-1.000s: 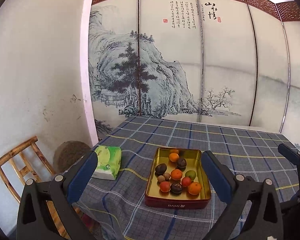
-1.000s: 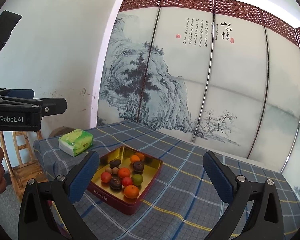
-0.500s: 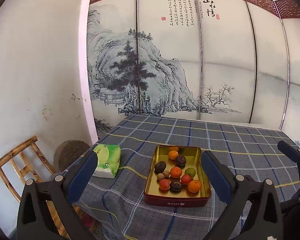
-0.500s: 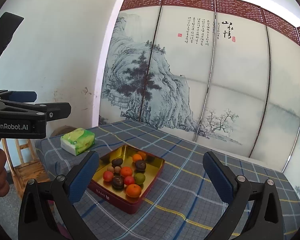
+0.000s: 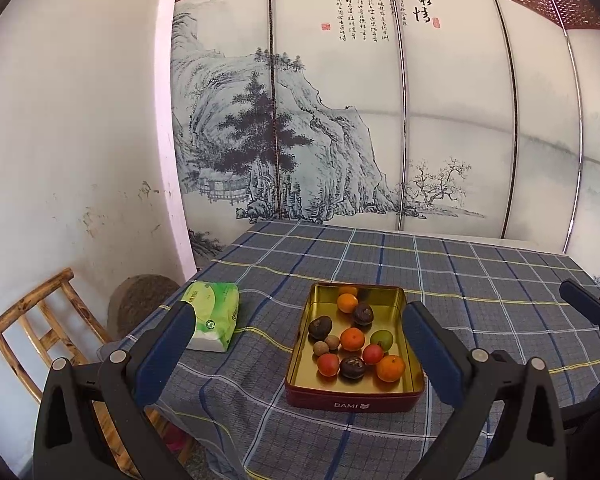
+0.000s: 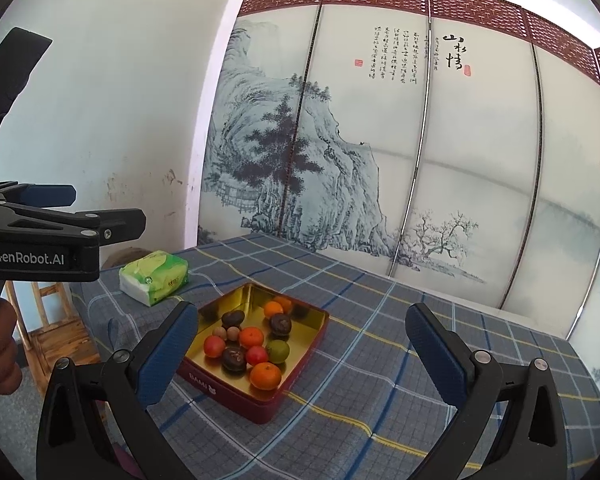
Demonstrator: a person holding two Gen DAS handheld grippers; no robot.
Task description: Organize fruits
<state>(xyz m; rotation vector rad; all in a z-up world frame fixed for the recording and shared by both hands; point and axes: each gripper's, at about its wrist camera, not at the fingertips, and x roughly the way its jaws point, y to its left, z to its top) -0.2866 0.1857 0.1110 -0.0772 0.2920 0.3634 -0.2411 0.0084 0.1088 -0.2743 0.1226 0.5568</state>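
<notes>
A red tin with a gold inside (image 5: 352, 404) (image 6: 236, 394) stands on the checked tablecloth near the front edge. It holds several small fruits: orange tangerines (image 5: 391, 368) (image 6: 265, 375), red fruits (image 5: 327, 364), dark wrinkled fruits (image 5: 352, 367), a green one (image 5: 381, 339) (image 6: 278, 351) and small brown ones. My left gripper (image 5: 300, 344) is open and empty, above and in front of the tin. My right gripper (image 6: 300, 344) is open and empty, above the table to the tin's right. The left gripper also shows from the side in the right wrist view (image 6: 70, 216).
A green tissue pack (image 5: 212, 320) (image 6: 154, 276) lies left of the tin near the table's left edge. A wooden chair (image 5: 40, 332) and a round woven stool (image 5: 140, 300) stand left of the table. A painted folding screen (image 5: 340, 120) stands behind the table.
Both grippers have moved slightly toward the table; the tin and fruits look a little nearer. Both stay open. Nothing on the table has moved.
</notes>
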